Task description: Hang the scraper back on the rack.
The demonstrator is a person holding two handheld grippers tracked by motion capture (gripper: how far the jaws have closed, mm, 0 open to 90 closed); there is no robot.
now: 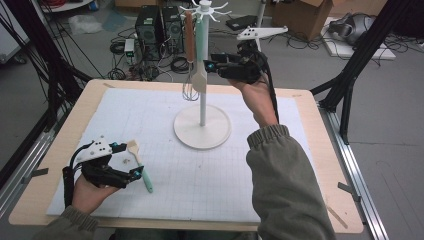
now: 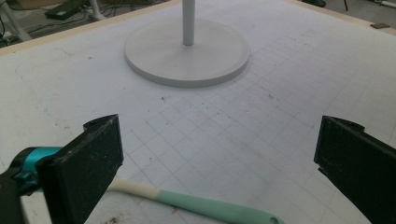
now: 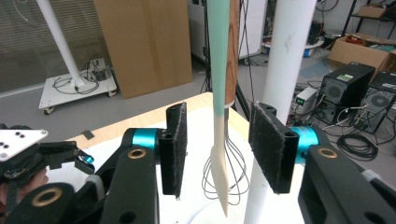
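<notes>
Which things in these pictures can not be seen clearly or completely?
- Spatula on the mat: in the left gripper view its head is hidden behind the left jaw.
- Hanging spatula: its top and hook are cut off by the upper edge of the right gripper view.
- Whisk: in the right gripper view partly hidden behind that spatula.
- Stand hooks: too small in the high view.

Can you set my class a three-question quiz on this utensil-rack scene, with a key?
1. True or false: the right gripper is clamped on the hanging spatula.
2. Which utensil hangs beside that spatula on the rack? A ladle, B whisk, C tongs.
3. Where does the second spatula lie?

Key: 1 false, its jaws stand open on either side of it. 2 B. 3 flat on the white mat, by the open left gripper.
</notes>
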